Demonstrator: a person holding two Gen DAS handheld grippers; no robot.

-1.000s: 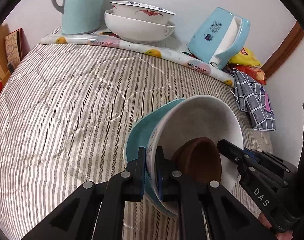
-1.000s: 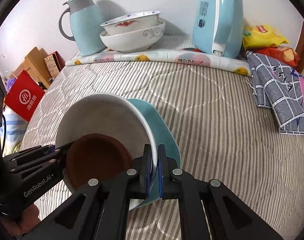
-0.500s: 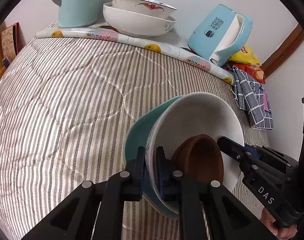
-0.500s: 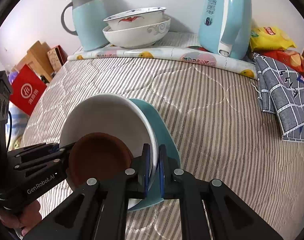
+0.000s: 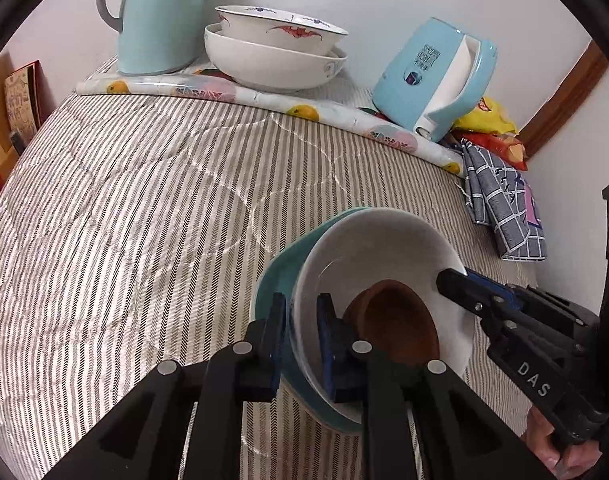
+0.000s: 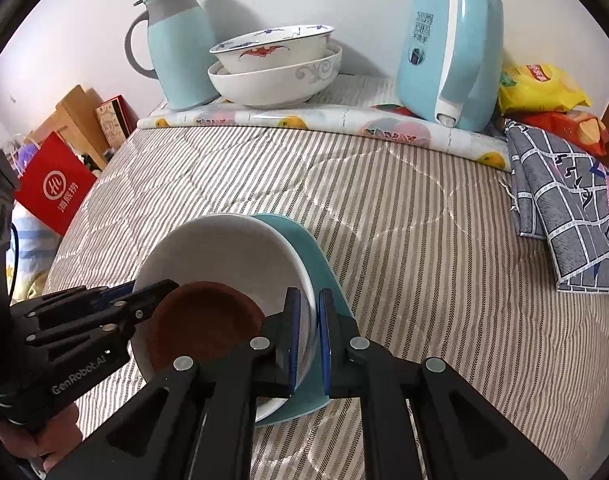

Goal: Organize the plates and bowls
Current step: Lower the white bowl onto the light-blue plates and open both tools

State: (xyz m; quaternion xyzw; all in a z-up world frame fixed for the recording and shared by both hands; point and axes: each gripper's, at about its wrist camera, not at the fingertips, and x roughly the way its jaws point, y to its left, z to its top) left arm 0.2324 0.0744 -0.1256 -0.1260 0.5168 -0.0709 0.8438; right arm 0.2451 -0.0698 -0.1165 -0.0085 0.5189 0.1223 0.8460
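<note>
While we hold the nested set up off the bed (image 5: 124,208), our left gripper (image 5: 300,340) pinches the left rim of the stack, its inner finger inside the white bowl (image 5: 380,248) and its outer finger against the teal plate (image 5: 280,276) beneath. A small brown bowl (image 5: 396,320) sits in the white bowl's hollow. Across it, our right gripper (image 6: 306,334) pinches the opposite rim the same way, so the stack hangs between the two, tilted on edge with its open face turned toward us.

What the coming move turns on, we judge, is that the two stacked bowls (image 6: 272,68) sit straight ahead of the held set, at the bed's far edge on the fruit-print mat (image 6: 324,122), between the thermos jug (image 6: 176,48) at the far left and the blue kettle (image 6: 452,48) to the right. Neither arm is clearly nearer; both would have to travel forward together and level the set.

Our own fingers cover the near rim of the stack, so we cannot tell whether the plate is gripped firmly. A checked cloth (image 6: 564,216) and snack packets (image 6: 540,88) lie at the far right corner.
</note>
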